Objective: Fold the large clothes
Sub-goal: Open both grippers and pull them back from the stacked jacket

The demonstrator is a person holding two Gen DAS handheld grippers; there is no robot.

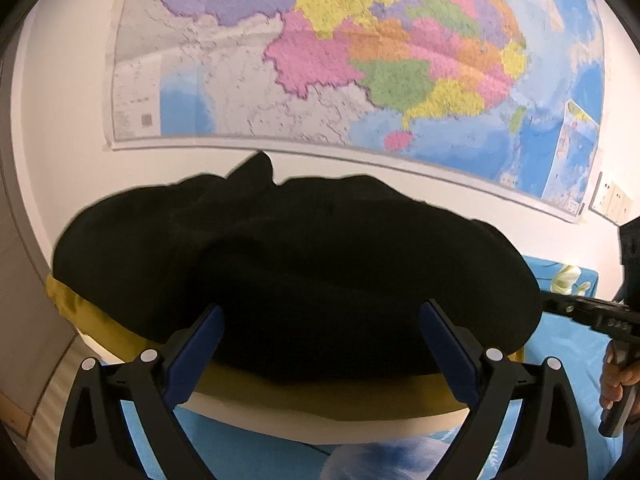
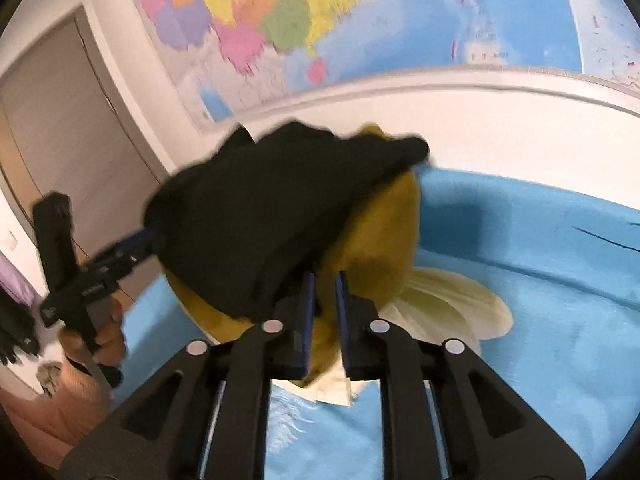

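Observation:
A folded stack of clothes hangs above the bed: a black garment (image 1: pixel 296 264) on top, a mustard-yellow layer (image 1: pixel 104 332) and a cream layer (image 1: pixel 320 420) beneath. My left gripper (image 1: pixel 320 316) is open, its blue fingers apart at the stack's near edge, touching or just in front of it. My right gripper (image 2: pixel 323 280) is nearly shut on the mustard and cream edge (image 2: pixel 384 248) of the stack, under the black garment (image 2: pixel 256 216). The left gripper (image 2: pixel 132 246) shows in the right wrist view at the stack's far side. The right gripper (image 1: pixel 568 308) shows in the left wrist view at the right.
A blue bedspread (image 2: pixel 540 300) with a pale printed pattern lies below. A large coloured wall map (image 1: pixel 360 52) hangs on the white wall behind. A door (image 2: pixel 68 132) stands to the left in the right wrist view. Wall sockets (image 1: pixel 612 198) sit at the right.

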